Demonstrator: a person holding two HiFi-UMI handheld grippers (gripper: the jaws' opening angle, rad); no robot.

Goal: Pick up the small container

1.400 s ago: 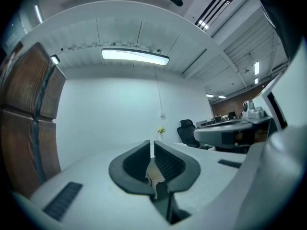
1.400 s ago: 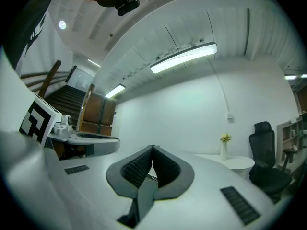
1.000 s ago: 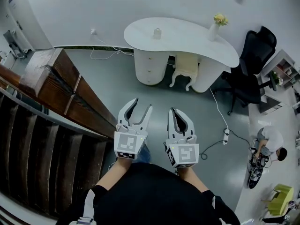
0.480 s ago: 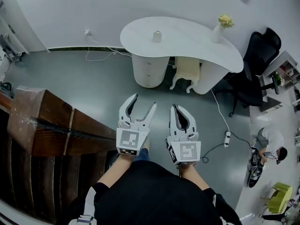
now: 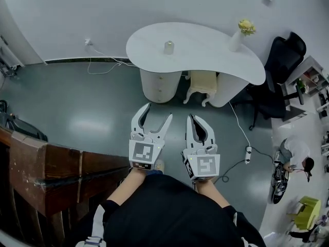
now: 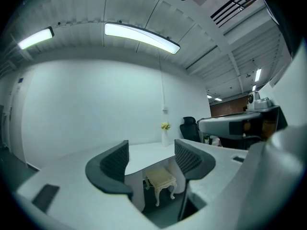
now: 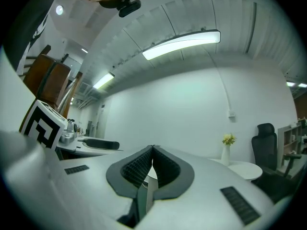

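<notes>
Left hand-held gripper (image 5: 158,112), jaws just spreading apart (empty); right hand-held gripper (image 5: 194,118), jaws together; well short of the small container (image 5: 168,47), a rushed reach may topple it.

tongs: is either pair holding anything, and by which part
Nothing is held. The left tongs have just been opening, with nothing between them; the right tongs are shut, empty. The small container sits on the desk.

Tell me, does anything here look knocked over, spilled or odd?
Nothing is spilled or toppled: the small container and the flower vase stand upright on the white desk. The only untidy bit is a white cable with a power strip trailing loose across the floor right of the desk.
</notes>
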